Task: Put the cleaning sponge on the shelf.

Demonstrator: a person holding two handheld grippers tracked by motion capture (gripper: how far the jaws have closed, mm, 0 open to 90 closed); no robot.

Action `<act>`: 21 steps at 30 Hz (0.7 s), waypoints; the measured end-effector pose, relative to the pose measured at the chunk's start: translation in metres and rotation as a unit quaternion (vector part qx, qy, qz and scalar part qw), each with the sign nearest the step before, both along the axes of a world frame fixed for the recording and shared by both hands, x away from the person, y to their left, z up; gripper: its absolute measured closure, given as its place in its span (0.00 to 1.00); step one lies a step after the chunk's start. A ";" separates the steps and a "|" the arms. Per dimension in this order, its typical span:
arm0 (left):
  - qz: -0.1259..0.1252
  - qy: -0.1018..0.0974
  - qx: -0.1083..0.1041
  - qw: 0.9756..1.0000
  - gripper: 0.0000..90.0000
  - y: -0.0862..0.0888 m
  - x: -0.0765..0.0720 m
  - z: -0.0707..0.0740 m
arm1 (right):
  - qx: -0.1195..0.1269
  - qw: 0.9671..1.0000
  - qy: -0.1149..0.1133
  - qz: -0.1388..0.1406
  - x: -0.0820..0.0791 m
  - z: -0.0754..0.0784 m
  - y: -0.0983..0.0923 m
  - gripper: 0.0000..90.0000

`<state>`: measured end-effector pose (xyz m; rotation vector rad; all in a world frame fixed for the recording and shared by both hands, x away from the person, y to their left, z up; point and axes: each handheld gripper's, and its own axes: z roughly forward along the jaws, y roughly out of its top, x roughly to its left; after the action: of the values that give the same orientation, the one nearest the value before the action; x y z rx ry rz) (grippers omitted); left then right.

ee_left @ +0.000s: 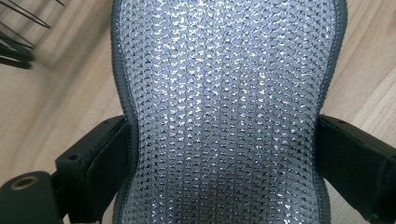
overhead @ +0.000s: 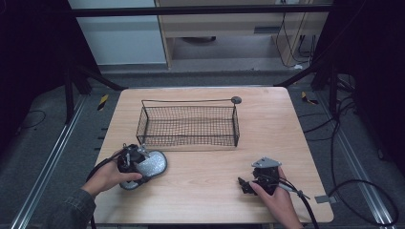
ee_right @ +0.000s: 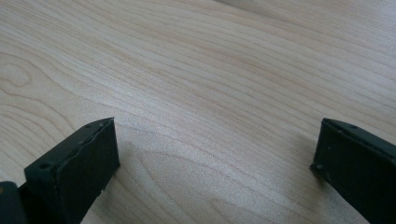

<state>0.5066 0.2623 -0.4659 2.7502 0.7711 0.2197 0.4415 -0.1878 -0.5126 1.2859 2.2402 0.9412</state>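
Where the left gripper (ee_left: 224,154) pinches it, a glittery silver mesh pad (ee_left: 224,93); right gripper (ee_right: 215,163) agape.

My left tool (overhead: 143,162) grips with its jaws closed in; my right tool (overhead: 246,183) rests low, jaws wide apart.

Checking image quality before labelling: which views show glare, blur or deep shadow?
High view: dark surroundings, evenly lit table. Left gripper view: the silvery mesh pad glints all over; the wire basket at the corner is blurred. Right gripper view: soft shadows beside the jaws.
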 end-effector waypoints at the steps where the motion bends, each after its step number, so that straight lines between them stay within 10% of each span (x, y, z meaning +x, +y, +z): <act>1: -0.002 -0.006 -0.001 1.000 0.08 0.000 -0.001 0.003 | 0.000 1.000 0.000 0.000 0.000 0.000 0.000 0.00; 21: -0.030 -0.072 -0.007 0.997 0.08 -0.008 -0.017 0.033 | 0.001 1.000 -0.001 0.000 0.000 0.000 0.000 0.00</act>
<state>0.4898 0.2545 -0.4330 2.7049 0.6492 0.3944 0.4415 -0.1878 -0.5128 1.2849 2.2386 0.9435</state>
